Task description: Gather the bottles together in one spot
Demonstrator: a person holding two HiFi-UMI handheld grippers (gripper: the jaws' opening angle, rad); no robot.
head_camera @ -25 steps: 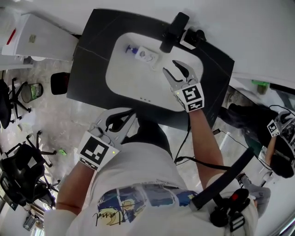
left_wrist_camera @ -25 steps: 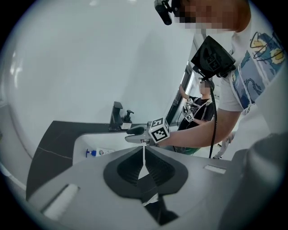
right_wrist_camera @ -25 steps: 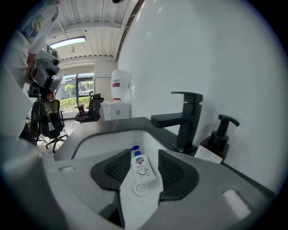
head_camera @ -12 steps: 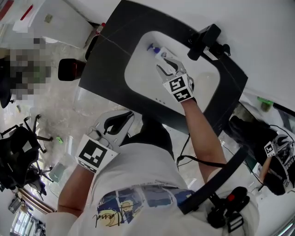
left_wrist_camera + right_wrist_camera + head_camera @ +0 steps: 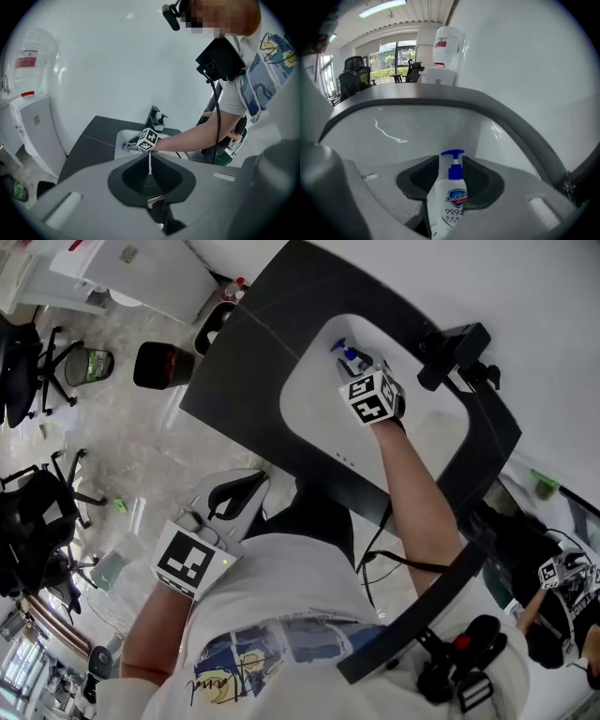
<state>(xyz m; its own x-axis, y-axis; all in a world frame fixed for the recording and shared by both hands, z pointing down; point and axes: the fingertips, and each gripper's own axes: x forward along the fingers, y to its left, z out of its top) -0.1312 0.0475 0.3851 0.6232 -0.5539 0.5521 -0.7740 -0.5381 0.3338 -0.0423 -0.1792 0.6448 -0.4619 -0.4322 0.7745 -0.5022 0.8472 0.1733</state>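
**Right tool grips the soap bottle in the sink**

My right tool [image 5: 364, 371] has just been closing. Its pads now press on either side of the white pump bottle [image 5: 449, 206], whose blue pump head pokes out past them. The bottle is inside the white sink [image 5: 309, 413] set in the dark worktop [image 5: 248, 381], at the upper middle of the head view. My left tool [image 5: 232, 501] has its jaws together with nothing between them. It is at the lower left, well apart from the sink.

The white pump bottle with a blue head [image 5: 450, 206] sits between the jaws of the right gripper [image 5: 449, 165], which have just been closing and now press on its sides. It is inside the white sink basin [image 5: 389, 140]. Beyond the jaws rises the basin wall, and over that wall runs the dark countertop [image 5: 440, 96].
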